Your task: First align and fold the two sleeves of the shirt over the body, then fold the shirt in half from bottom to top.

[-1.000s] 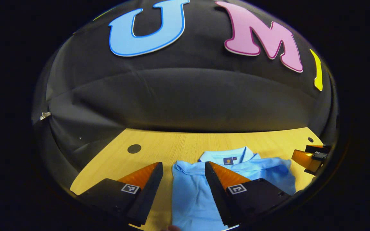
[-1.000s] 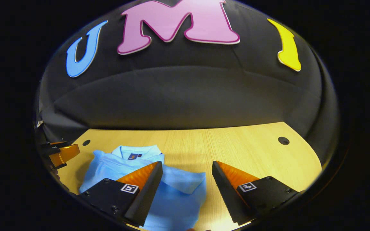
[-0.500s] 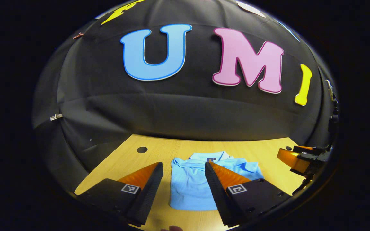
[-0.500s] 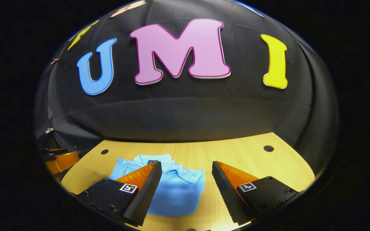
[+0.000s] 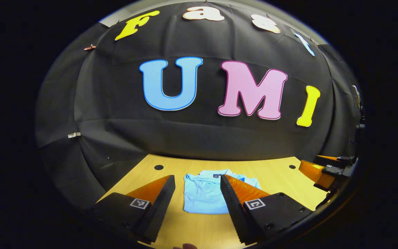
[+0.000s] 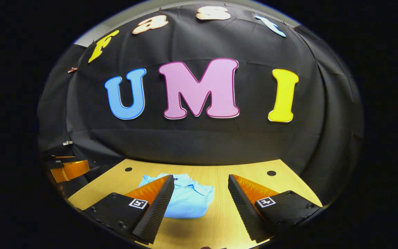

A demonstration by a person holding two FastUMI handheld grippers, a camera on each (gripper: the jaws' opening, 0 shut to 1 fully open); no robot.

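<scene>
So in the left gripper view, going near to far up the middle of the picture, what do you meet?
The left gripper, its fingers apart with nothing between them → bare wooden table → the folded light blue shirt, collar at its far edge → more bare table → the black cloth wall.

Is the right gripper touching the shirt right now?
Apart. In the right gripper view the right gripper stands open, and the folded shirt lies flat on the table farther off, its near edge beyond the fingers.

The folded shirt [image 5: 204, 193] lies mid-table [image 5: 275, 180], the one obstacle. Bare wood rings it from 3 through 6 to 9 o'clock; the wall cloth [image 6: 199, 141] closes 12 o'clock.
</scene>
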